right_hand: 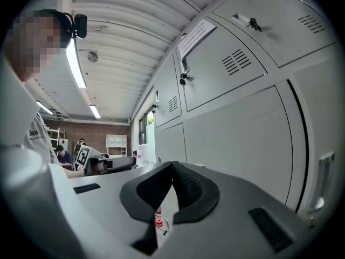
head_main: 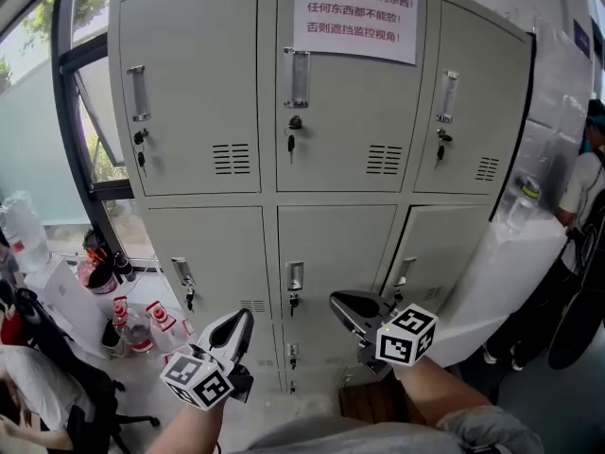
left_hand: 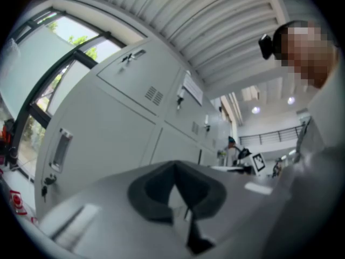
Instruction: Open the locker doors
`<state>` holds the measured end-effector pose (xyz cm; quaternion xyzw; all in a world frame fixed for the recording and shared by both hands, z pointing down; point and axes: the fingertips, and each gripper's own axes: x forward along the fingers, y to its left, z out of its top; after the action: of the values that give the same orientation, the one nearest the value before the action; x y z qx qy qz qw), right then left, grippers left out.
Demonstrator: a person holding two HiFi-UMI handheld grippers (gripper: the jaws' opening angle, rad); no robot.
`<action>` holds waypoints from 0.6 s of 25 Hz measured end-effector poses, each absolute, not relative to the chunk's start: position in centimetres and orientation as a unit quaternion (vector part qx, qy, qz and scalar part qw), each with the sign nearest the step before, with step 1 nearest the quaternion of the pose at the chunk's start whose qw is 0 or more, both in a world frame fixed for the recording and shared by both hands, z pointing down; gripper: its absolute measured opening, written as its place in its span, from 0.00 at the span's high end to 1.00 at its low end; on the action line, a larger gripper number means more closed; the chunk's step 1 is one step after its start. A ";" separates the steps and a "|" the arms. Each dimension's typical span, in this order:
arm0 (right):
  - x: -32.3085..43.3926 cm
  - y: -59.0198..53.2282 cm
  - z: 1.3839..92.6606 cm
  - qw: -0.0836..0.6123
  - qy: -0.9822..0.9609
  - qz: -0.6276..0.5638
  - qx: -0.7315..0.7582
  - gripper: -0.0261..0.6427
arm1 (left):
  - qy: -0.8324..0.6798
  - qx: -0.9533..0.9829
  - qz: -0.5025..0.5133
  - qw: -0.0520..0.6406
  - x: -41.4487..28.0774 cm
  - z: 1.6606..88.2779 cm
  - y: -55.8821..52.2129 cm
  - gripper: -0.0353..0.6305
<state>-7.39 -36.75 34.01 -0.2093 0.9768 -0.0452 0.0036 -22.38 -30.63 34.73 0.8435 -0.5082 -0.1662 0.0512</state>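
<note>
A grey locker cabinet [head_main: 321, 159] with three columns of doors fills the head view, and every door I see looks closed. Each door has a recessed handle and a key in its lock, such as the top middle handle [head_main: 297, 77] and key [head_main: 295, 126]. A notice with red print [head_main: 355, 17] is stuck on the top middle door. My left gripper [head_main: 241, 322] and right gripper [head_main: 342, 303] hang low in front of the bottom rows, apart from the doors. Both are shut with nothing held; the fingertips meet in the left gripper view [left_hand: 173, 166] and the right gripper view [right_hand: 172, 165].
Bottles and red-labelled containers [head_main: 132, 324] stand on the floor at the left, below a window [head_main: 85, 149]. A seated person [head_main: 28, 376] is at the bottom left, another person [head_main: 586, 187] at the right. A white wrapped bulk [head_main: 501, 272] leans beside the cabinet. A wooden box [head_main: 378, 400] lies below.
</note>
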 end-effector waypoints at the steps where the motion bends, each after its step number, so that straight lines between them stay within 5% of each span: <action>1: -7.8 -37.2 32.9 0.008 0.977 -0.036 -0.210 0.96 | -0.508 0.844 -0.166 0.041 -22.4 33.8 -30.8 0.94; 15: -16.2 -39.7 8.4 0.055 0.948 0.156 -0.273 0.95 | -0.452 0.872 -0.170 -0.074 -24.8 15.0 -32.2 0.94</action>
<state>-16.19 -39.74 8.41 -0.2726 0.9478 0.1560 0.0547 -24.83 -32.22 14.97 0.8724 -0.4522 -0.1703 -0.0738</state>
